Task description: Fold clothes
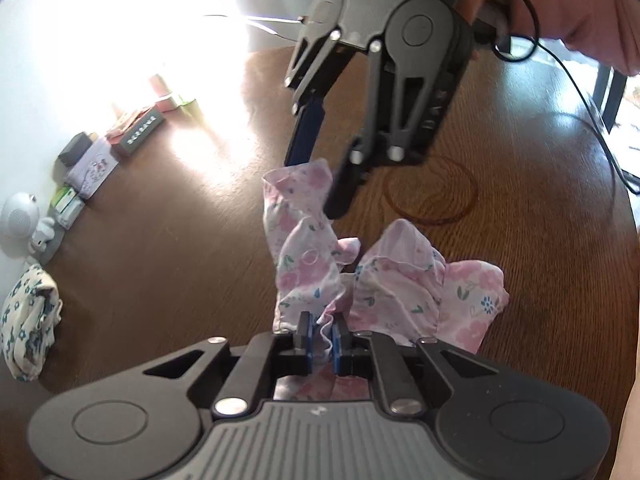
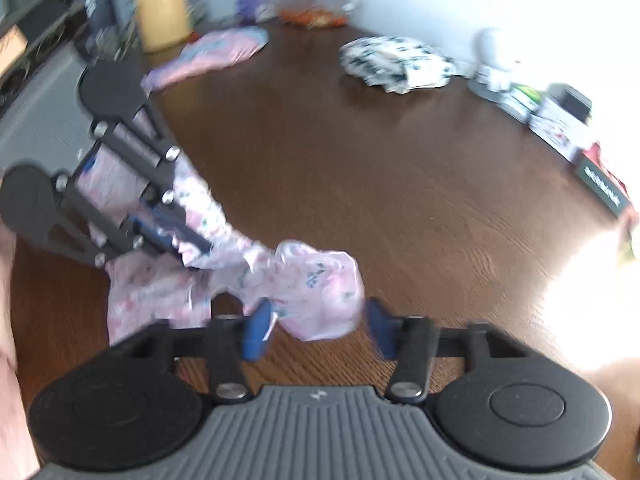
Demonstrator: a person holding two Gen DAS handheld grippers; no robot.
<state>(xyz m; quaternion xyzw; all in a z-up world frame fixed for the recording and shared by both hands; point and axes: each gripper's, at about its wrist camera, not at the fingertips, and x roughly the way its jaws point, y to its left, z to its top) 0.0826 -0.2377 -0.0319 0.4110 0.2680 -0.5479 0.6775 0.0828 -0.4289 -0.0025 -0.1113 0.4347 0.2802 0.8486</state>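
Note:
A small pink floral garment lies crumpled on the dark wooden table. My left gripper is shut on a gathered fold of it, pinched between the blue pads. In the right wrist view the left gripper shows at the left, still clamped on the cloth. The right gripper hangs over the garment's far end with its jaws apart. From its own camera the right gripper is open, and a loose bunch of the garment sits between the fingers without being pressed.
A white garment with blue flowers lies near the wall. A pink garment rests beside a yellow container. Boxes and a white round device line the wall. A black cable trails from the right gripper.

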